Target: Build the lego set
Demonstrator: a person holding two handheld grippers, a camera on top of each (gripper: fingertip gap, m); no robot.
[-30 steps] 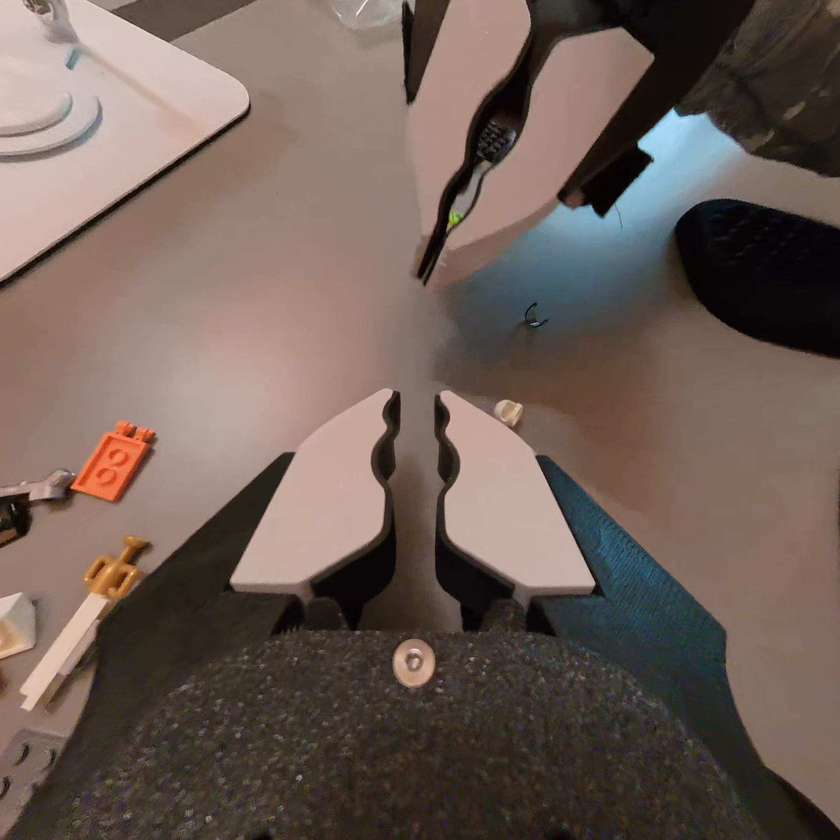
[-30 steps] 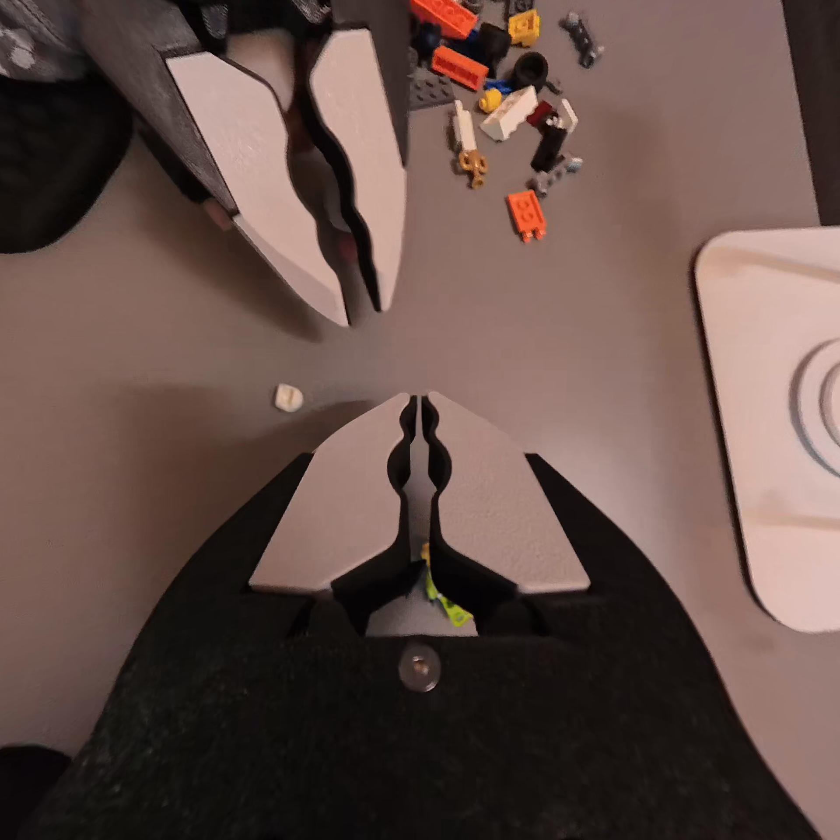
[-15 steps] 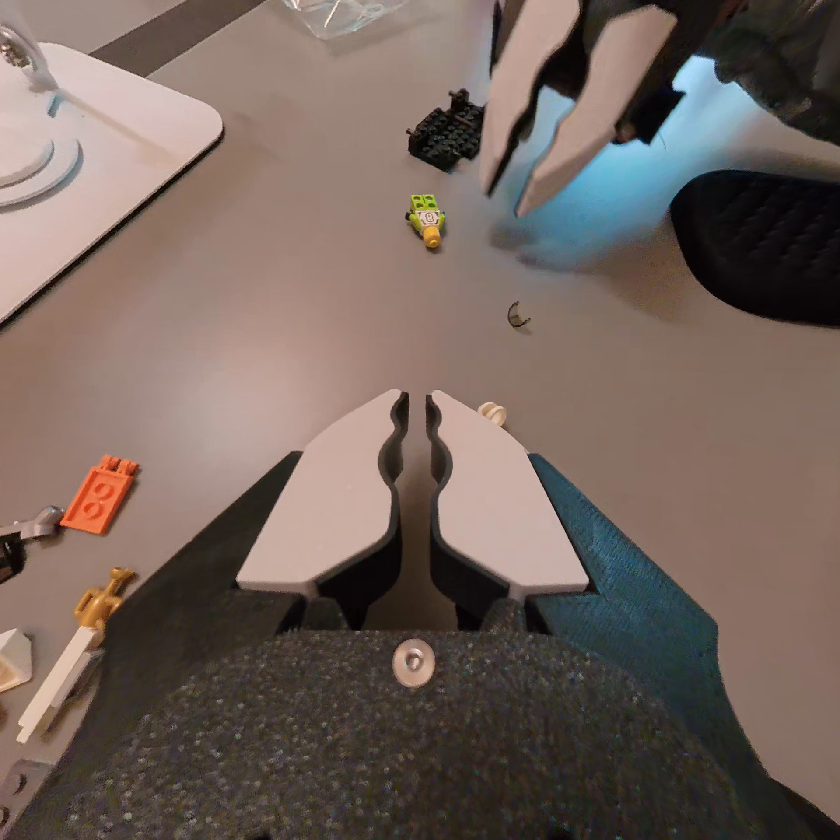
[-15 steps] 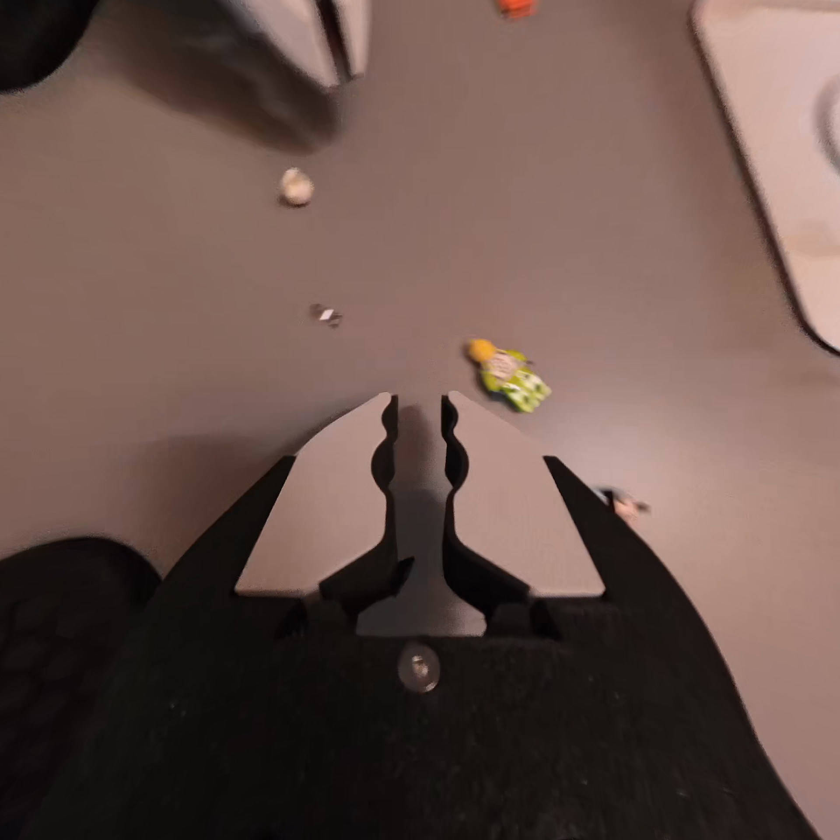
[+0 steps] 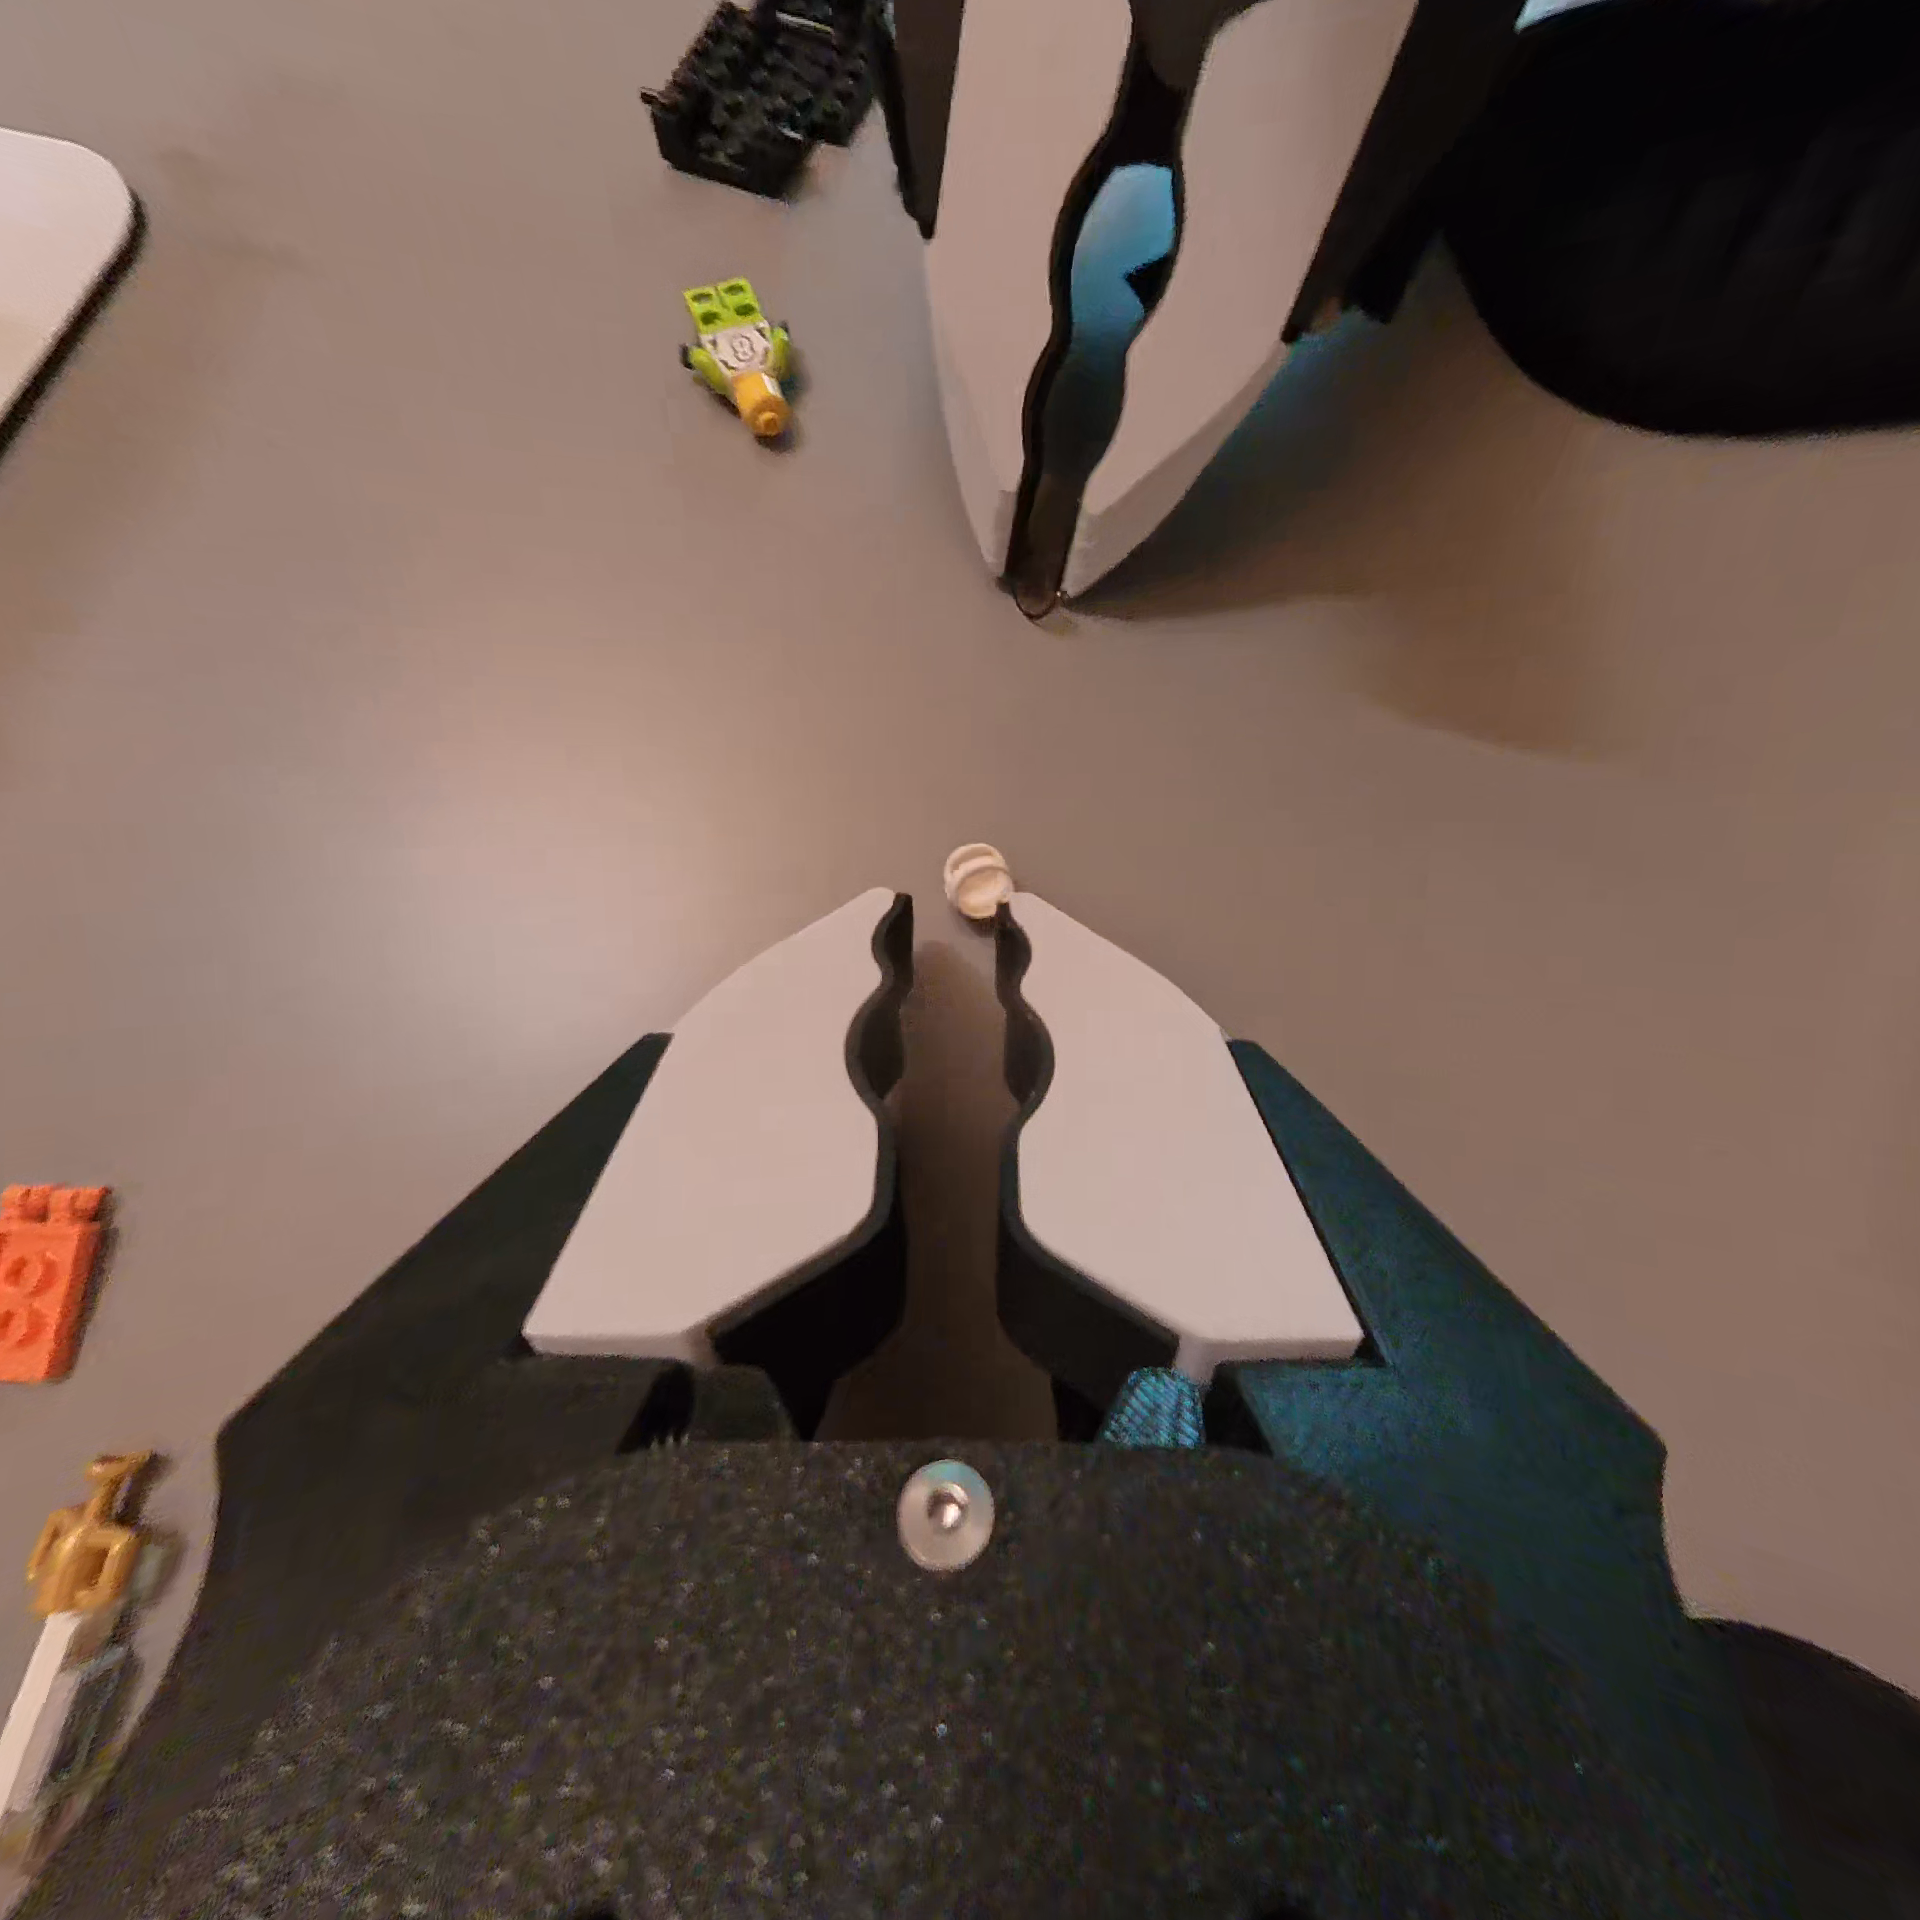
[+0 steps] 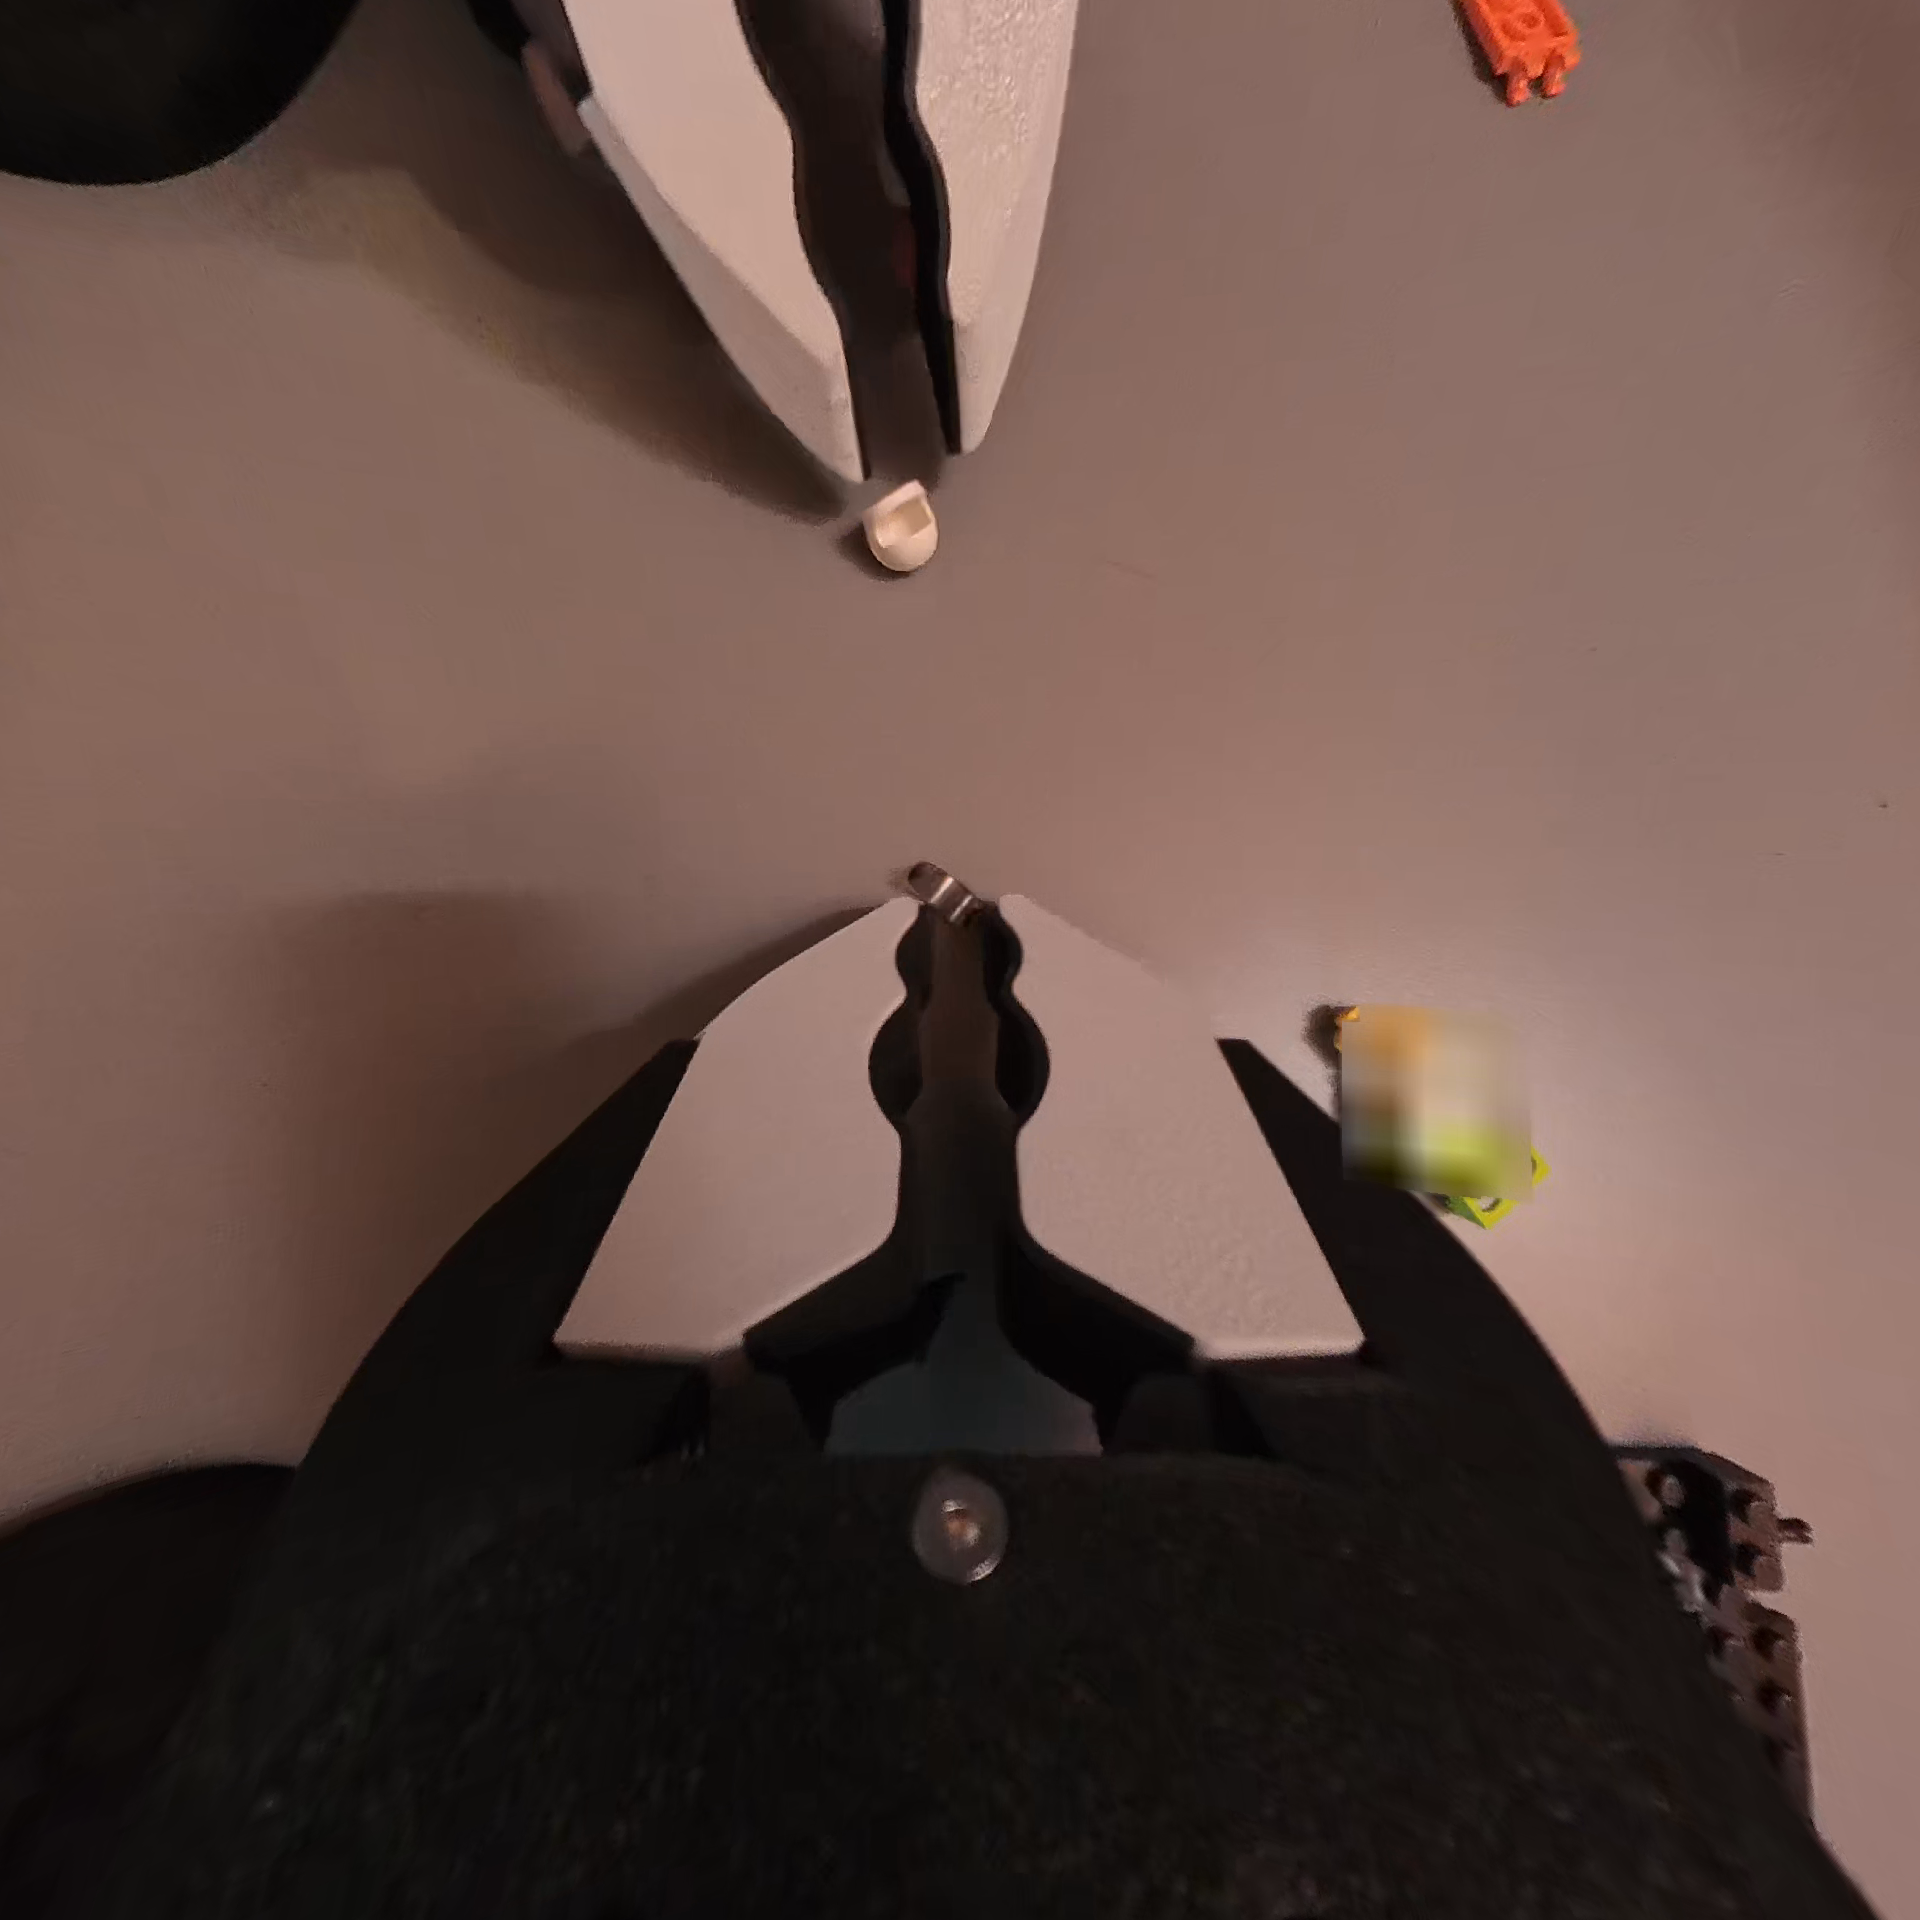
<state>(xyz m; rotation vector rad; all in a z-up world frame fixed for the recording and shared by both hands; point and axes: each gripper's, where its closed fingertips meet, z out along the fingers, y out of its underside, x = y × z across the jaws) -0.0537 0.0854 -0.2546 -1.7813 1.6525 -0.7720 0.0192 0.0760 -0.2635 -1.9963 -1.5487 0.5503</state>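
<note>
Grey matte tabletop [image 5: 436, 748], smooth and evenly lit, bearing scattered Lego parts.

Item 1. White rounded-corner board [image 5: 52, 260], partly in frame at the far left edge of the left wrist view.

Item 2. Left gripper [image 5: 951, 920], pale grey fingers on a black body, jaws parted by a narrow gap and holding nothing, tips low over the table.

Item 3. Right gripper [image 6: 951, 909], same build, jaws narrowly parted. A thin dark curved clip [image 6: 940, 891] lies at its tips; whether it is pinched cannot be told.

Item 4. Black studded Lego plate assembly [image 5: 764, 99], far side of the table, beside the right gripper.

Item 5. Orange hinged Lego plate [image 5: 47, 1283], flat, at the left edge.

Item 6. Gold-hilted white Lego sword [image 5: 78, 1579], near the orange plate.

Item 7. Lime-green headless Lego minifigure with yellow neck stud [image 5: 740, 353], lying on its back, well apart from both grippers.

Item 8. Small cream round Lego stud piece [image 5: 977, 881], on the table just beyond the left gripper's tips, nearly touching the right finger.

Handling note: the cream piece looks light, rigid and slick, likely to skid or roll if nudged. Best taken across its round sides, jaws centred and closed gently. The clip looks thin and springy, hard to lift off a flat surface.
</note>
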